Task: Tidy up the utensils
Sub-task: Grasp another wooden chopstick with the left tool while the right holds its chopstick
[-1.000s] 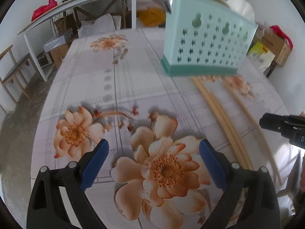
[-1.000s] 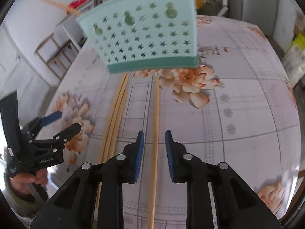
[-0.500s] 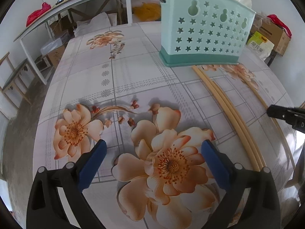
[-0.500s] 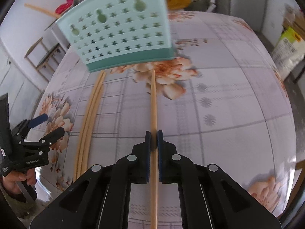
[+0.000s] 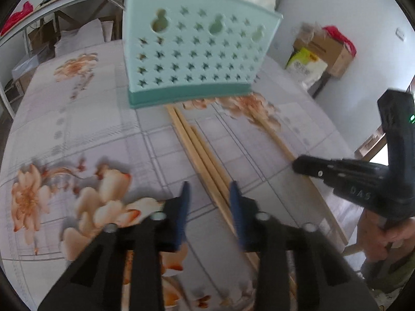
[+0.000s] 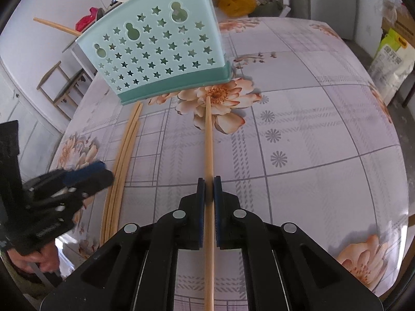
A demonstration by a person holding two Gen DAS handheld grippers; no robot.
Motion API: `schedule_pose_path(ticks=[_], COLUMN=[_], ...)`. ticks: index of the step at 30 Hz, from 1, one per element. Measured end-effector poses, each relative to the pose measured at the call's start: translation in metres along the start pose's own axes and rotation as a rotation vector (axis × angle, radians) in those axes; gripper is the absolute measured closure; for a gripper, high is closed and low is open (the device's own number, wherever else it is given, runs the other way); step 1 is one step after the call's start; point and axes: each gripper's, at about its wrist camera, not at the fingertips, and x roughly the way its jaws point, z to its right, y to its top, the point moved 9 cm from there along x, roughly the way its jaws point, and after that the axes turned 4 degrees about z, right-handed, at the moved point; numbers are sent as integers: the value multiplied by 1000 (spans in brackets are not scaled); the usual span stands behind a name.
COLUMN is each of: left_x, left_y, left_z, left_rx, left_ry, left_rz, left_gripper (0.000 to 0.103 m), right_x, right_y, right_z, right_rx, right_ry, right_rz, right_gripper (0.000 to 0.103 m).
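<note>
On the flowered surface (image 6: 324, 119), near the front edge, the right claw (image 6: 209, 181) now has its pads pinched tight on a single chopstick (image 6: 209, 134), which a second ago just lay loose between half-open pads. That stick runs straight away from the claw toward the far side, and its tip sits on the flower print just in front of the teal star-hole holder (image 6: 158, 51). So the grab on that one looks done, and I'd guess the next bit is lifting it and dropping it into the holder.

The left claw (image 5: 209, 194) is the bigger change. It was spread wide over the big flower on the left a moment ago, with nothing between the pads. Now it has slid over to the bundle of chopsticks (image 5: 199, 153) lying left of the single one, and its jaws are closing. The bundle sits between the blue pads, but there's a visible gap on each side, so they aren't pressing on it yet. The view is a bit blurry there, so I can't say how many sticks it'll catch; looks like three lying side by side.

Holder stands upright at the far end, with the far ends of the sticks near its base. From the left camera you can see the right claw off to the right, a hand (image 5: 389, 235) gripping its handle.

So: one stick secured, the bundle about to be, nothing off the surface yet as far as I can tell.
</note>
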Motion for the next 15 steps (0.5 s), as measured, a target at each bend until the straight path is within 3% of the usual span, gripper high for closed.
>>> schedule_pose_path(ticks=[5,15], left_x=[2,-7], left_y=[1,-1], left_z=[4,-17], left_rx=[9,-11], left_ry=[15,85], left_rz=[1,2], left_gripper=[94,97], right_x=[0,-2], right_y=[0,-1], right_z=[0,1], right_rx=[6,17], right_ry=[12,32], right_rz=[7,11], right_gripper=[98,98])
